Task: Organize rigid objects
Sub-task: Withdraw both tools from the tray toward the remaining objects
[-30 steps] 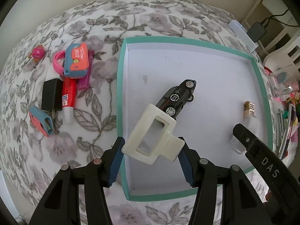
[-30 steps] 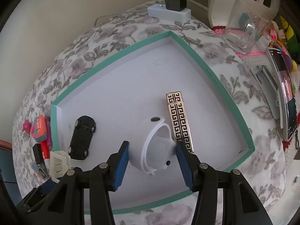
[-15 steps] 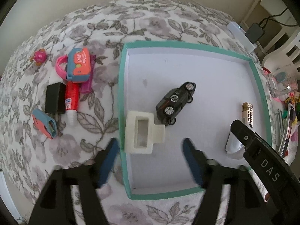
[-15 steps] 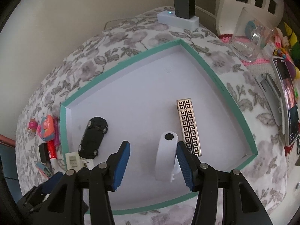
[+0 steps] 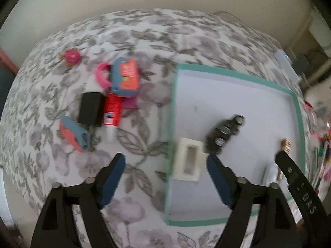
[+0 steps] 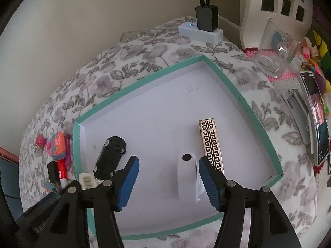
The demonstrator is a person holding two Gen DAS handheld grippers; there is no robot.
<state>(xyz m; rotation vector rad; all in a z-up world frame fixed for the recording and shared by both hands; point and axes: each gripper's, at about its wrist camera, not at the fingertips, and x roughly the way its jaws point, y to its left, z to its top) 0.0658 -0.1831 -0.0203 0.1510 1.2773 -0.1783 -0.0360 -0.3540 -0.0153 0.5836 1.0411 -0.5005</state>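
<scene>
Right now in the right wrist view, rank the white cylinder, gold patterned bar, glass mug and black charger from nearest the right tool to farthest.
1. White cylinder, between the opening fingers
2. Gold patterned bar, just right
3. Glass mug, far right
4. Black charger, top, by the wall

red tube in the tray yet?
No, the red tube lies on the floral cloth outside the teal-rimmed tray, beside a black block.

Your floral cloth-covered surface [image 6: 144, 47] carries the teal-rimmed tray [image 6: 142, 78] near its right side, a toy cluster [image 5: 115, 95] left of it, and a power strip [image 6: 199, 32] at the far edge.
</scene>
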